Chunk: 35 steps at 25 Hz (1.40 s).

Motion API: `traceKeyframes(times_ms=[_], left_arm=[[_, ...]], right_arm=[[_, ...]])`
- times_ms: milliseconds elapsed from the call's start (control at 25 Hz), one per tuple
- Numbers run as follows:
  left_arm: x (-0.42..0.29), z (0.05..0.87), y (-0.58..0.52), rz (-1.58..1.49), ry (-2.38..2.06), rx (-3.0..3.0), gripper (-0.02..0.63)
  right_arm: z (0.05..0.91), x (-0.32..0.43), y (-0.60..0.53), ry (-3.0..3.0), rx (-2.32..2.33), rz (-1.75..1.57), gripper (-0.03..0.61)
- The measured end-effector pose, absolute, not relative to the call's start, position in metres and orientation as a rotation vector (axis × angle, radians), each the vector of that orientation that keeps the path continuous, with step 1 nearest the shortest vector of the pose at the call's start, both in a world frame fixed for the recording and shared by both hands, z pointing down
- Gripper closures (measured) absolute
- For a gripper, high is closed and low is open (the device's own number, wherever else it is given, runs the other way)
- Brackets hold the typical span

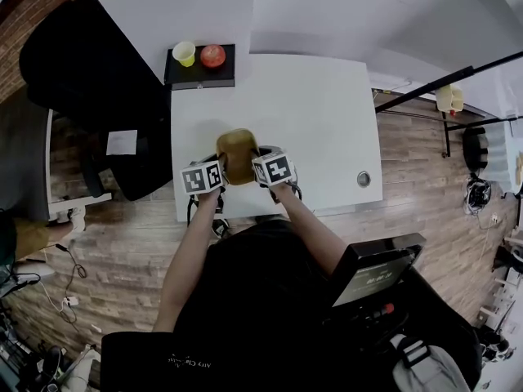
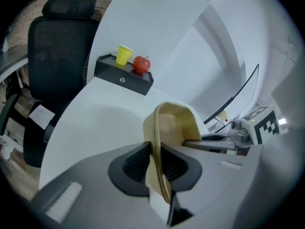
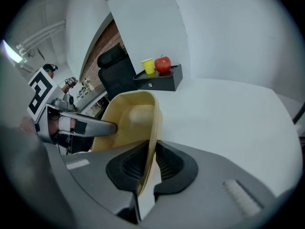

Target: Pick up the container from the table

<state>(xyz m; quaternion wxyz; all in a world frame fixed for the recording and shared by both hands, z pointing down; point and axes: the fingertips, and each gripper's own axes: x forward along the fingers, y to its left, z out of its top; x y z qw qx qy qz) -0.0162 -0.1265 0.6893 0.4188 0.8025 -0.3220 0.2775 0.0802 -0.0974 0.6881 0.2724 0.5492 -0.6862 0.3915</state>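
Note:
A tan plastic container [image 1: 238, 155] hangs over the near part of the white table [image 1: 319, 113], held between both grippers. My left gripper [image 2: 155, 168] is shut on the container's [image 2: 174, 123] left rim, the thin wall pinched between its black pads. On the opposite rim my right gripper [image 3: 151, 163] is shut too, clamping the container's [image 3: 131, 118] wall. In the head view the left gripper [image 1: 219, 167] and right gripper [image 1: 258, 163] flank the container, with their marker cubes turned toward the camera.
A black box [image 1: 201, 70] at the table's far left corner carries a yellow cup [image 1: 185, 53] and a red apple [image 1: 212, 55]. A black office chair [image 1: 86, 80] stands left of the table. A round grommet [image 1: 364, 179] sits near the table's right front edge.

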Motion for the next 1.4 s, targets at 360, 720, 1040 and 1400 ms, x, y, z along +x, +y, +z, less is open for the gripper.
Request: traceKeyframes(times_ms=[360, 720, 1040, 1400], left_arm=[[-0.011, 0.682, -0.128, 0.693, -0.784, 2.042, 0.568], [-0.005, 0.674, -0.13, 0.69, -0.765, 2.073, 0.568], [-0.002, 0.663, -0.134, 0.678, -0.754, 2.104, 0.568], [0.005, 0.643, -0.139, 0.661, -0.75, 2.173, 0.566]], right_arm=[[0.68, 0.085, -0.096, -1.846, 1.523, 1.053, 0.534], [0.672, 0.09, -0.096, -1.845, 1.567, 1.056, 0.535], [0.663, 0.093, -0.097, -1.847, 1.601, 1.052, 0.537], [0.645, 0.099, -0.1, -1.871, 1.651, 1.042, 0.538]])
